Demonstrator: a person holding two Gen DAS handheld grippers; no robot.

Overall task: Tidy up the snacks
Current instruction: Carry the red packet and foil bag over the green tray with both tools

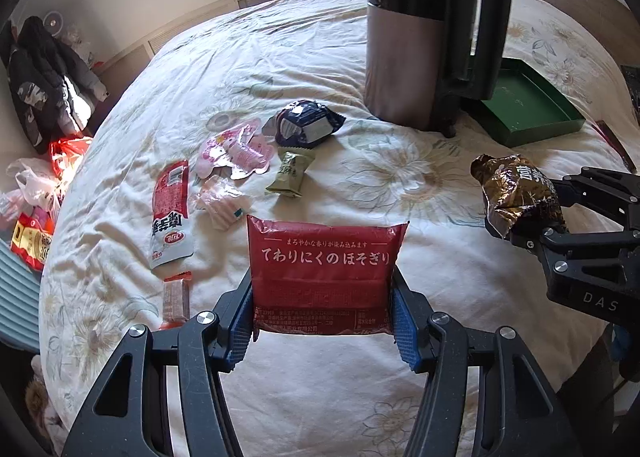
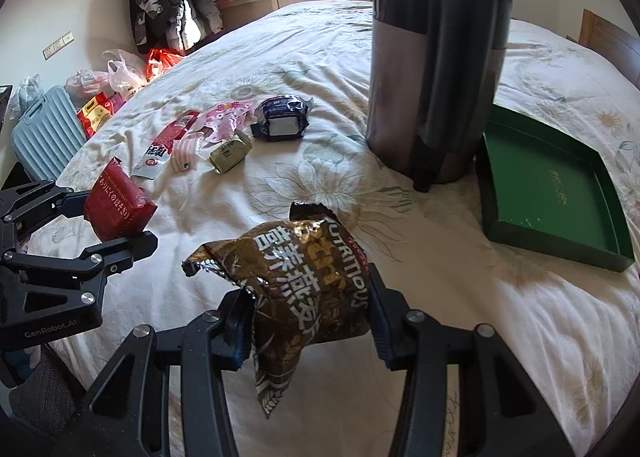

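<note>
Snacks lie in a loose cluster on the left of my flowered cream bedsheet (image 1: 224, 69): a long red-and-white sachet (image 1: 171, 213), pink cartoon-printed packets (image 1: 236, 153), a small olive-green wrapped sweet (image 1: 289, 173) and a dark blue crinkled pouch (image 1: 306, 124). Nearer me, my left gripper (image 1: 323, 321) is clamped on a flat red foil packet with white Japanese lettering (image 1: 323, 261), its blue pads pressing both side edges and the packet held clear of the sheet. Further right, my right gripper (image 2: 308, 321) is closed on a crumpled brown-and-gold oat snack bag (image 2: 298, 277), also lifted. I judge I am mid-carry with both. Beyond stands a tall grey-and-black electric kettle (image 2: 404, 69), and just right of it, at its base, a shallow dark green cardboard tray (image 2: 560, 241), which holds nothing. Next, I would swing both loads right, past the kettle without knocking it, and set them down inside the tray.
</note>
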